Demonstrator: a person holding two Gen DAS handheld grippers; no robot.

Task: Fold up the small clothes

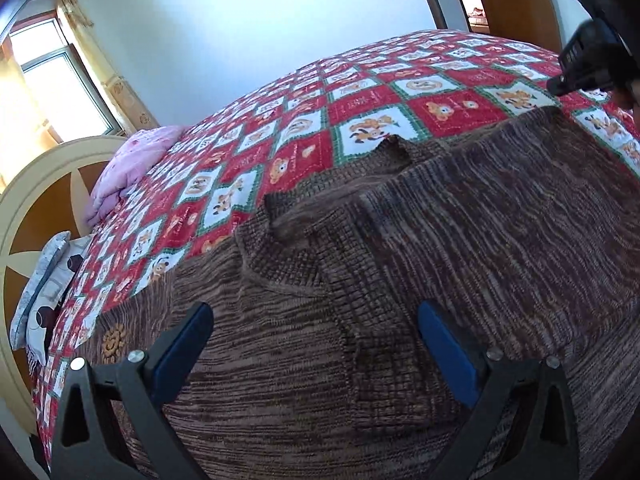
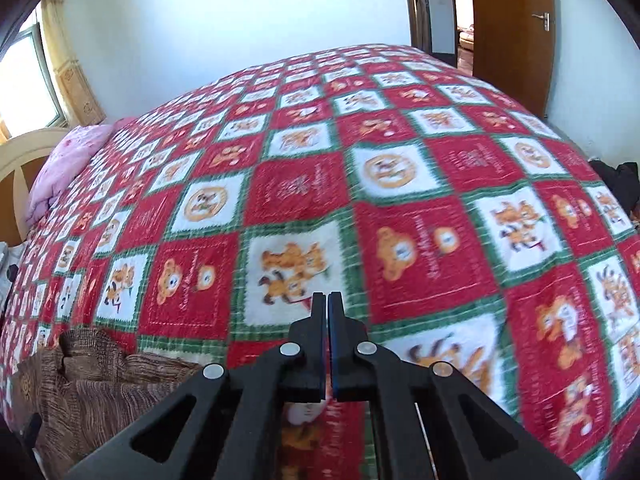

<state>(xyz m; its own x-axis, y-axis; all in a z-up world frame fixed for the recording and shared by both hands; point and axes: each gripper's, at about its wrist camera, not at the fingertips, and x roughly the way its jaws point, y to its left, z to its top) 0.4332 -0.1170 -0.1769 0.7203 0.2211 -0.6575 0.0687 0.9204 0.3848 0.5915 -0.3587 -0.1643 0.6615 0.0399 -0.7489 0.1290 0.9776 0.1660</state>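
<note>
Brown knitted sweater (image 1: pixel 400 280) is seen spread on a bed covered by a red, white and green patchwork quilt (image 1: pixel 360 104) printed with bear pictures; in the left wrist view the garment fills the lower and right part of the frame, its neckline turned toward the centre. The left gripper (image 1: pixel 316 328) is held above the sweater with its blue-padded fingers (image 1: pixel 444 344) spread wide, and nothing is caught between them. In the right wrist view the sweater is found only at the lower left corner, bunched at its edge, while the right gripper (image 2: pixel 327 300) is positioned over bare quilt at the bottom centre, its fingers pressed together with nothing gripped. A pink pillow (image 1: pixel 132 160) is seen at the left by the cream headboard (image 1: pixel 24 208), and a wooden door (image 2: pixel 516 32) is seen at the upper right.
</note>
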